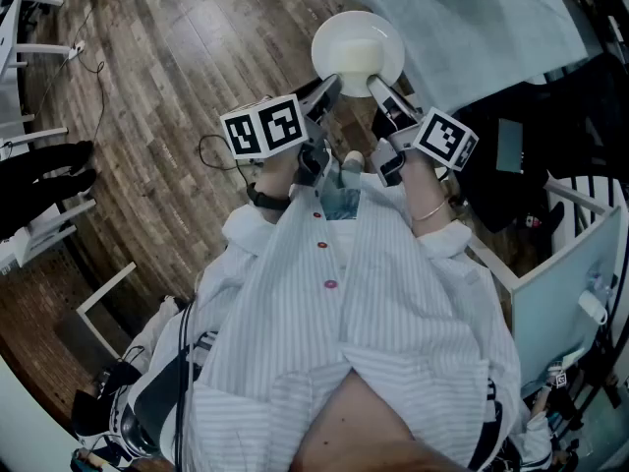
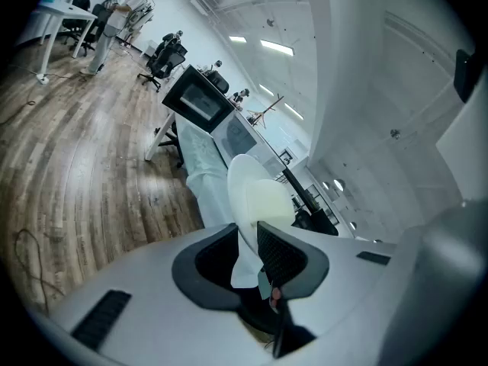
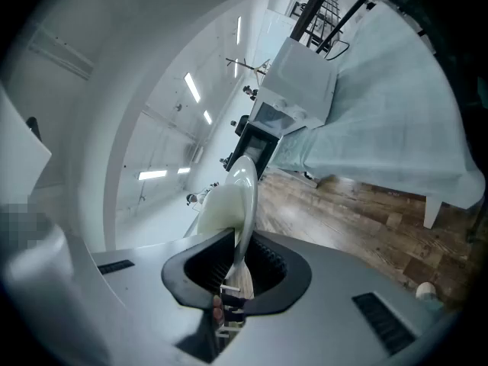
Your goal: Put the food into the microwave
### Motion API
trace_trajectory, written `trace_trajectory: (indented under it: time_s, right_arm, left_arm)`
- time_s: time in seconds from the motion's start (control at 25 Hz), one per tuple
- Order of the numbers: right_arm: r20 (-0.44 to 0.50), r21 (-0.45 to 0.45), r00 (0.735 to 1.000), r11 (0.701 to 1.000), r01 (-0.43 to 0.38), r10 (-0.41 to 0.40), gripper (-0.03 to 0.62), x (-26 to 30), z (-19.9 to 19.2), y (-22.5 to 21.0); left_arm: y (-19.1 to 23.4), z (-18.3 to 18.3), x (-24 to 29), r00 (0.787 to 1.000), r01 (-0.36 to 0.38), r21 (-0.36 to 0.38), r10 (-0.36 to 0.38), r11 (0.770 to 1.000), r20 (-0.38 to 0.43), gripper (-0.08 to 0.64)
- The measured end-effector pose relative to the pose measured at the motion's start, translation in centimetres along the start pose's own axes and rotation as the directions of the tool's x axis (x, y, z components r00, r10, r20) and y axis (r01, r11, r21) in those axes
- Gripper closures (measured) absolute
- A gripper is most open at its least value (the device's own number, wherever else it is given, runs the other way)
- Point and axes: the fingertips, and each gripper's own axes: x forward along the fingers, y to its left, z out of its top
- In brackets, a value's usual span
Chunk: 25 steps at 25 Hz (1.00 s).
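Observation:
A white plate [image 1: 358,47] with a pale block of food [image 1: 352,59] on it is held over the wooden floor in front of me. My left gripper [image 1: 332,85] is shut on the plate's near left rim and my right gripper [image 1: 376,87] on its near right rim. In the left gripper view the plate [image 2: 242,185] stands edge-on between the pads of the left gripper [image 2: 245,239], with the food [image 2: 268,202] to its right. The right gripper [image 3: 238,250] pinches the rim [image 3: 242,189]. A dark microwave [image 2: 200,101] stands on a cloth-covered table further off.
The table with the pale cloth [image 1: 472,28] runs along the upper right. A black bag [image 1: 511,165] and a white cabinet [image 1: 570,283] stand at the right. White furniture [image 1: 25,57] and a cable [image 1: 211,150] are on the floor at the left.

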Motion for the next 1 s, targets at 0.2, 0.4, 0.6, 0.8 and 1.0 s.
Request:
trace_trajectory:
  time_s: [0.2, 0.4, 0.6, 0.8, 1.0]
  right_arm:
    - [-0.006, -0.006, 1.000, 1.000, -0.006, 0.006, 0.537, -0.8, 0.0, -0.2]
    - [-0.022, -0.016, 1.000, 1.000, -0.010, 0.010, 0.537, -0.9, 0.1, 0.1]
    - [-0.041, -0.033, 0.999, 0.999, -0.020, 0.018, 0.537, -3.0, -0.5, -0.8]
    - [-0.063, -0.083, 0.998, 0.996, -0.035, 0.029, 0.537, -4.0, -1.3, -0.6]
    - [-0.076, -0.100, 0.996, 0.994, -0.051, 0.043, 0.537, -3.6, -1.8, -0.2]
  left_arm:
    - [-0.5, -0.7, 0.1, 1.000, -0.004, 0.003, 0.004, 1.000, 0.009, 0.480]
    - [-0.7, -0.7, -0.1, 1.000, -0.011, -0.003, 0.011, 1.000, 0.020, 0.480]
    - [-1.6, -3.0, -0.1, 0.999, -0.012, -0.012, 0.012, 1.000, 0.040, 0.480]
    - [-1.9, -4.4, -0.6, 0.998, -0.014, -0.015, 0.015, 1.000, 0.061, 0.480]
    - [-1.5, -4.5, -1.0, 0.997, -0.024, -0.016, 0.025, 1.000, 0.069, 0.480]
